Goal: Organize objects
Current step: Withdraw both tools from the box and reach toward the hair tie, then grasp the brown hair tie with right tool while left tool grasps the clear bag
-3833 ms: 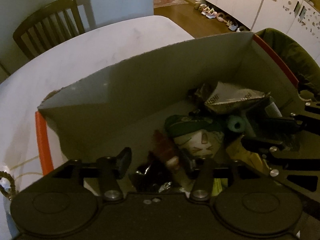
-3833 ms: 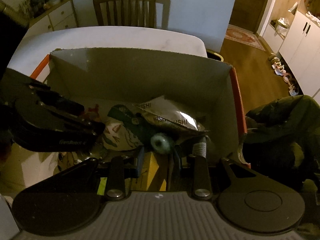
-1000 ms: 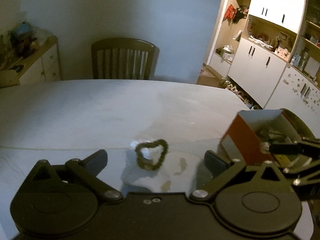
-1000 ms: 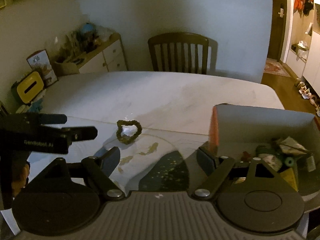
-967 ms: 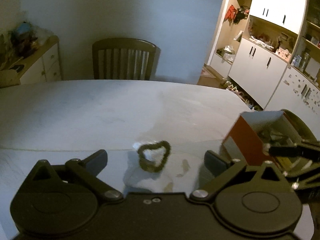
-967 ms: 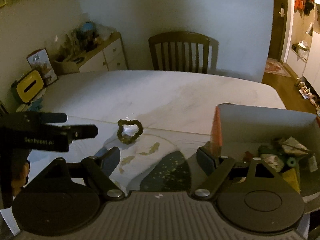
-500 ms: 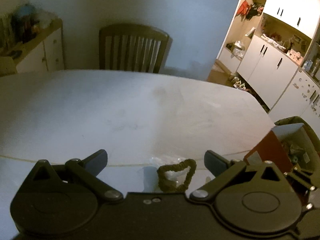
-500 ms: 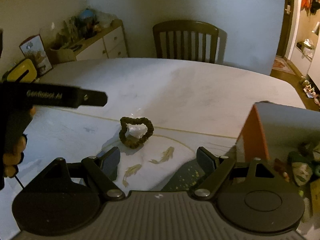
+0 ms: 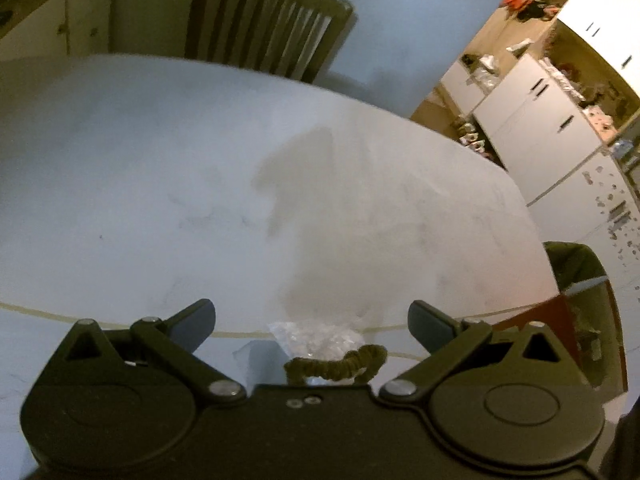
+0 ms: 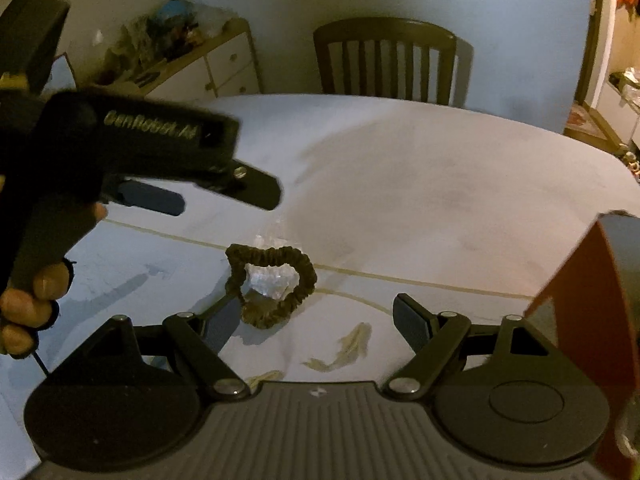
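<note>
A dark scrunchie point(image 10: 271, 285) lies on the white table point(image 10: 420, 200), looped around a crumpled clear wrapper point(image 10: 269, 282). The left gripper point(image 9: 311, 325) hangs just above it, jaws wide and empty. The right gripper point(image 10: 316, 322), equally spread, holds nothing; an orange-sided box point(image 10: 580, 280) stands at right.

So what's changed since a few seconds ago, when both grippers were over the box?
Both came out of the box and swung left. The left hand-held gripper now hangs open over the scrunchie and clear wrapper; the right hand-held gripper is open nearby. Scrunchie and wrapper stayed put on the table, ungrasped.
</note>
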